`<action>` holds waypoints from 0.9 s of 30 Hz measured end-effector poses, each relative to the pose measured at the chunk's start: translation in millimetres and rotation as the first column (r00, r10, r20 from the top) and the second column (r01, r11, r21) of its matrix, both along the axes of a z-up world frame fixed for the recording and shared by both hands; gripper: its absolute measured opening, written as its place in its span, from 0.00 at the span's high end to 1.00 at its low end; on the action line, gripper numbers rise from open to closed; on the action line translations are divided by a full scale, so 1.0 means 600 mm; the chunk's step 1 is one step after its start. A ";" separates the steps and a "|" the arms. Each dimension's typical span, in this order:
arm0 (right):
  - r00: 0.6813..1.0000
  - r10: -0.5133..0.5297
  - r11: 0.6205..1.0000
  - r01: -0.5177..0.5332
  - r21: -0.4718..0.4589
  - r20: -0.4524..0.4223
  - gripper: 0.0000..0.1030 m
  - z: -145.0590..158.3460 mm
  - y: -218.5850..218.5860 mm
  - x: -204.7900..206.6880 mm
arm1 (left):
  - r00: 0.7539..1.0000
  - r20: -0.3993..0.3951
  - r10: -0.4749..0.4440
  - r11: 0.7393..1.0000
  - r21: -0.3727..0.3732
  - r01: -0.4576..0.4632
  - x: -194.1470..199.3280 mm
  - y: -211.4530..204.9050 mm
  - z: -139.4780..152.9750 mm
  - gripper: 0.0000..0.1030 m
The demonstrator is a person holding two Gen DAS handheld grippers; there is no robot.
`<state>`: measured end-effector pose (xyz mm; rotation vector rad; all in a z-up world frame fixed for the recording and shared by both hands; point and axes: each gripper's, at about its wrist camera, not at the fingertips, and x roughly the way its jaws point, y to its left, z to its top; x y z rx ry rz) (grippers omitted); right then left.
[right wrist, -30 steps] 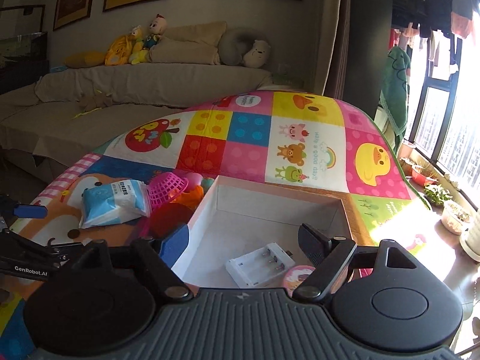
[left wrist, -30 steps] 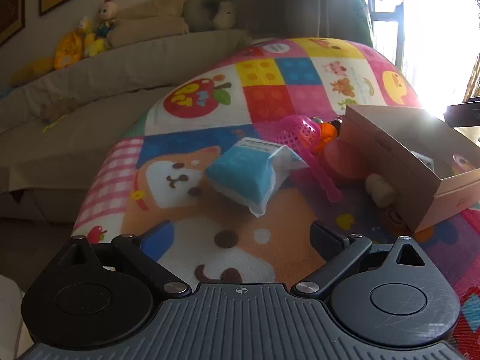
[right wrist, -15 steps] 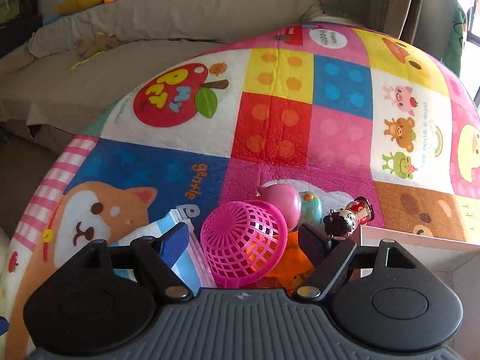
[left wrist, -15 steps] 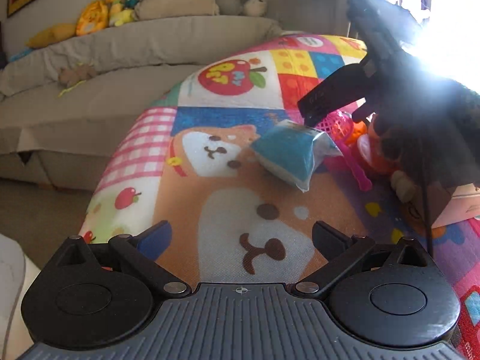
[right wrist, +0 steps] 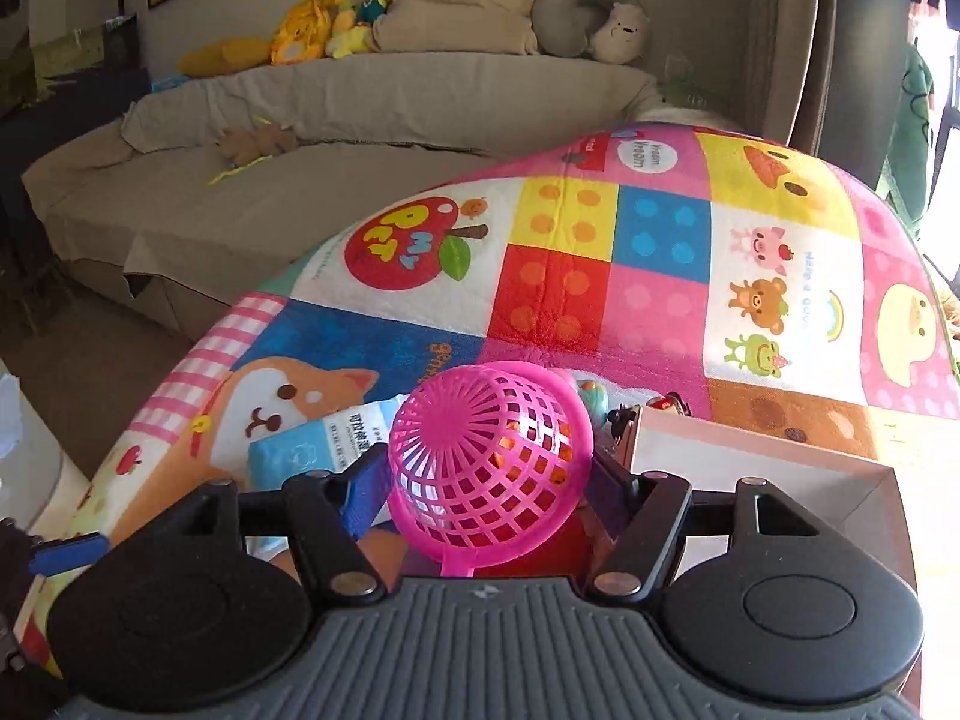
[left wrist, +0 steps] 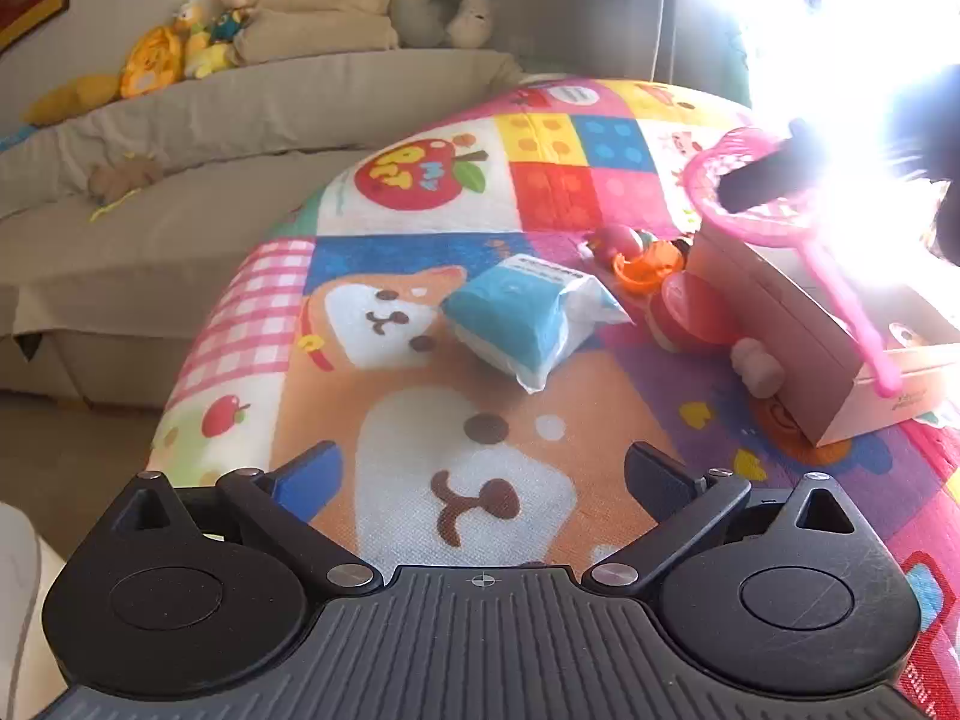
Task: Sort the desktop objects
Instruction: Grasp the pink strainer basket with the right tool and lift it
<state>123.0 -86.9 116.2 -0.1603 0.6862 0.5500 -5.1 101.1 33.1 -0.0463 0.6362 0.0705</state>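
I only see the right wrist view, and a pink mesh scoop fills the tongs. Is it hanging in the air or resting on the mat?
Observer: In the air. The left wrist view shows the pink scoop held above the cardboard box, its handle slanting down across the box.
Operator: What are the other tongs doing?
Observer: The left tongs are open and empty, above the dog picture on the mat.
Operator: Anything hidden behind my scoop?
Observer: A small pale toy lies on the mat against the box's outer wall.
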 end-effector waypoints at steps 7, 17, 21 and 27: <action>0.992 0.016 0.995 -0.003 0.103 -0.126 0.33 -0.017 -0.155 -0.136 | 0.999 0.003 -0.050 0.998 0.029 0.050 0.017 -0.034 -0.002 0.00; 0.974 -0.190 0.978 0.199 0.062 -0.124 0.22 -0.144 -0.214 -0.185 | 0.998 0.058 -0.015 0.969 0.246 0.000 0.161 -0.048 -0.002 0.00; 0.970 -0.207 0.968 0.222 0.116 -0.126 0.18 -0.148 -0.223 -0.183 | 1.000 -0.013 -0.020 0.982 0.190 0.022 0.213 -0.033 -0.014 0.00; 0.961 -0.274 0.957 0.268 0.113 0.041 0.17 -0.102 -0.248 -0.184 | 0.999 -0.035 -0.029 0.985 0.168 0.035 0.231 -0.041 -0.036 0.13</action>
